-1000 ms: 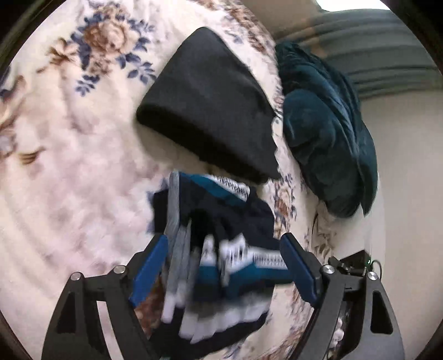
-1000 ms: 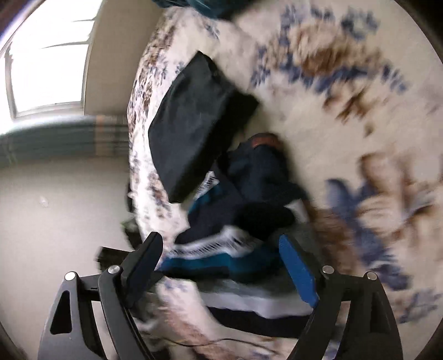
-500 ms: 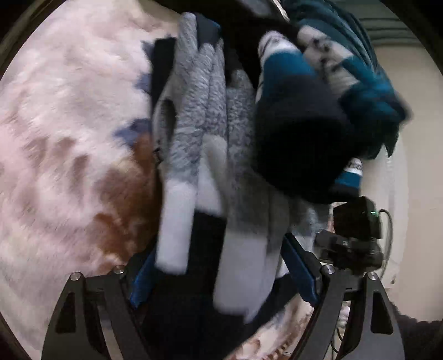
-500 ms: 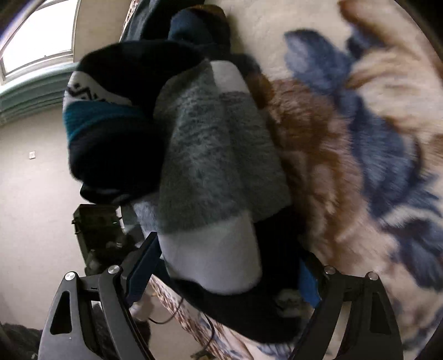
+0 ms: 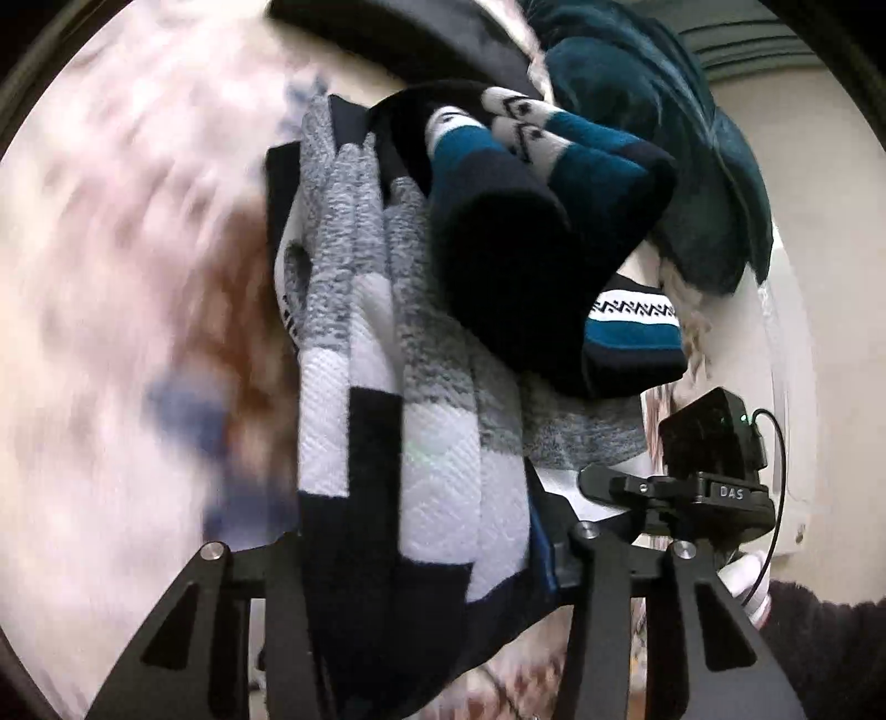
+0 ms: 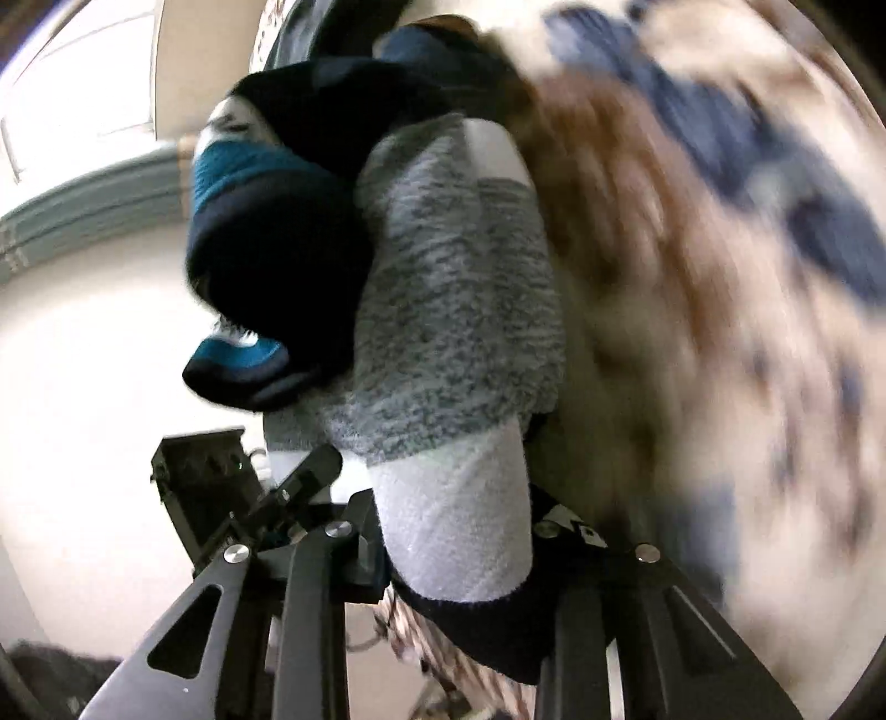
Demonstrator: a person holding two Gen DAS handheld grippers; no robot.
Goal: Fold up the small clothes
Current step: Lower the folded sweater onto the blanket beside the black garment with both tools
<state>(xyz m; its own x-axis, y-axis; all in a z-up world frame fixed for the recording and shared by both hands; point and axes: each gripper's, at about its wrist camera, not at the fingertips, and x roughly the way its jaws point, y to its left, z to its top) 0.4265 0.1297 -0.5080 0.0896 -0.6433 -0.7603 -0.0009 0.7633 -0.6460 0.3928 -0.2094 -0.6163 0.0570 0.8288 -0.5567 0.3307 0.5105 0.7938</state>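
A knit garment [image 5: 354, 310] striped in grey, white, navy and teal lies bunched on the floral bed cover [image 5: 111, 288]. Its near hem fills the gap of my left gripper [image 5: 426, 554], whose jaws are closing and press on the white and navy bands. In the right wrist view the same garment [image 6: 459, 310] hangs into my right gripper [image 6: 459, 554], jaws closing, pinching the white and navy edge. The teal and navy part [image 6: 266, 221] is folded over on top. The fabric hides both grippers' pads for the most part.
A folded black garment [image 5: 421, 50] lies just beyond, with a dark teal cushion [image 5: 681, 166] to its right by the wall. The other gripper's black body [image 5: 709, 454] and a dark sleeve [image 5: 819, 637] sit at lower right. A bright window [image 6: 72, 111] is at far left.
Both grippers came down onto the striped garment, which now fills each view. Their jaws went from wide open around it to closed in on its near edge.
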